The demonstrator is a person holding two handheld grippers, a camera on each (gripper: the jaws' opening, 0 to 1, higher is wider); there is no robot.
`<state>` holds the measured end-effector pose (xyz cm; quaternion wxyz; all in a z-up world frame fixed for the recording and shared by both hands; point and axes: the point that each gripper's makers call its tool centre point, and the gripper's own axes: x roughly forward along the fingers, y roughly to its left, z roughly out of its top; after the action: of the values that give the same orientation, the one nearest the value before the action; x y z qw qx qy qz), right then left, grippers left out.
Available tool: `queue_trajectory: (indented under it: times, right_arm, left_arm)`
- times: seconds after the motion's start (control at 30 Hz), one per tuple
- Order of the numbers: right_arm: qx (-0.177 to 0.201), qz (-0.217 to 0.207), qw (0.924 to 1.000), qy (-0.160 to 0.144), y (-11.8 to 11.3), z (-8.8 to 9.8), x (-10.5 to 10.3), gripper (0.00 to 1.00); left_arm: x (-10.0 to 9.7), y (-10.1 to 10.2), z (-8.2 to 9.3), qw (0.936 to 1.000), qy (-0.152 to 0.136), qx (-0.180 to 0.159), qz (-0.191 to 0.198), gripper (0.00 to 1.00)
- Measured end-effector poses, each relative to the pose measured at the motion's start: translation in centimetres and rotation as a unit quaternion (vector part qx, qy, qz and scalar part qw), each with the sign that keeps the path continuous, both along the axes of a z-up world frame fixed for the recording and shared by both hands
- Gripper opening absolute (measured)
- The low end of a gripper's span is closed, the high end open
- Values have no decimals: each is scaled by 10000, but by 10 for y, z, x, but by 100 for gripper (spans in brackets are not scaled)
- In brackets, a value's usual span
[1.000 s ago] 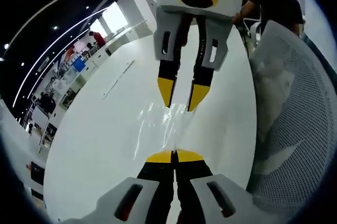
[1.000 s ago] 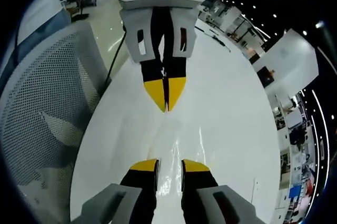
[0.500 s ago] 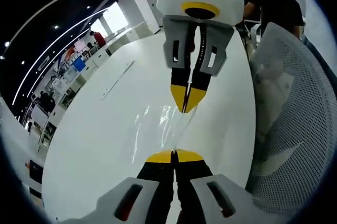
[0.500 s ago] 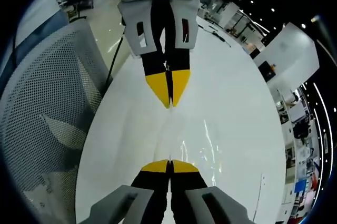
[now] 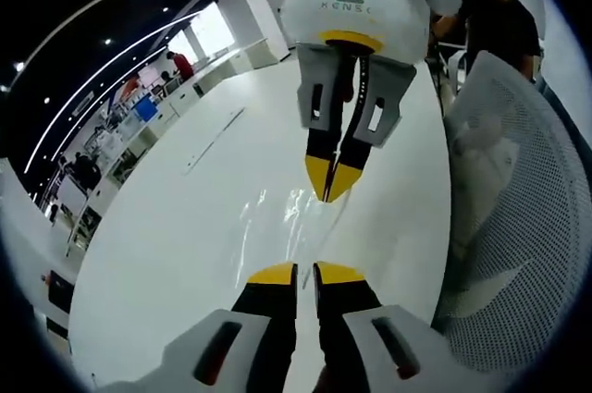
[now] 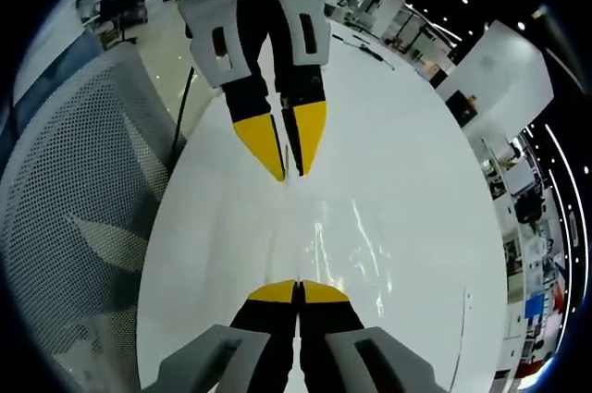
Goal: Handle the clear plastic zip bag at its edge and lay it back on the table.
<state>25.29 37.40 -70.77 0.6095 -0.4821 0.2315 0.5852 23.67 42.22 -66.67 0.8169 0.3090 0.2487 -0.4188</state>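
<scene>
The clear plastic zip bag (image 5: pixel 294 217) lies stretched out on the white table (image 5: pixel 185 227) between the two grippers, and it is hard to make out: being transparent, it shows mostly as bright streaks of glare and a few faint creases against the white top, so its full outline cannot be traced. In the right gripper view the bag (image 6: pixel 338 240) reads the same way, a patch of shiny ripples running from the near jaws toward the far ones. The right gripper (image 6: pixel 298 289) has its yellow-tipped jaws pressed together on the near edge of the bag; from the left gripper view that same gripper (image 5: pixel 330 191) comes down from the far side, tips closed on the bag's far end. The left gripper (image 5: pixel 296 272) has its jaws slightly parted, a narrow gap between the yellow tips, right at the bag's edge; whether they touch the plastic cannot be told. In the right gripper view it (image 6: pixel 285 169) hangs over the far end with the same small gap. Beside the table stands a white mesh chair (image 5: pixel 504 199), cut off at the edge. Farther off, a person in a dark top (image 5: pixel 495 23) stands past the table, and a long open office (image 5: pixel 120 116) stretches away, too small to read.
</scene>
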Motion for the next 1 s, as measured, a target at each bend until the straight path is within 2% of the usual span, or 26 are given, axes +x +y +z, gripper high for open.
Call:
queue_trajectory:
  times: [0.17,0.4,0.6,0.83,1.0]
  right_arm:
    - [40,-146,9999,34,0,1,6,0]
    - [81,-204,9998,37,1,4,8,0]
    - [67,-202,9998,21,-1,5,8,0]
    - [87,-218,9997,29,0,5,8,0]
    - [94,-201,9997,57,2,5,7,0]
  left_arm:
    - [-8,-16,13,9994,-112,-211,-259,8]
    - [-12,-43,16,9973,-261,-211,-650,8]
    - [-7,-54,16,9963,-387,-173,-753,9]
    - [-4,-58,6,9967,-282,-92,-751,9]
    - [0,-53,-11,9973,-268,147,-671,8]
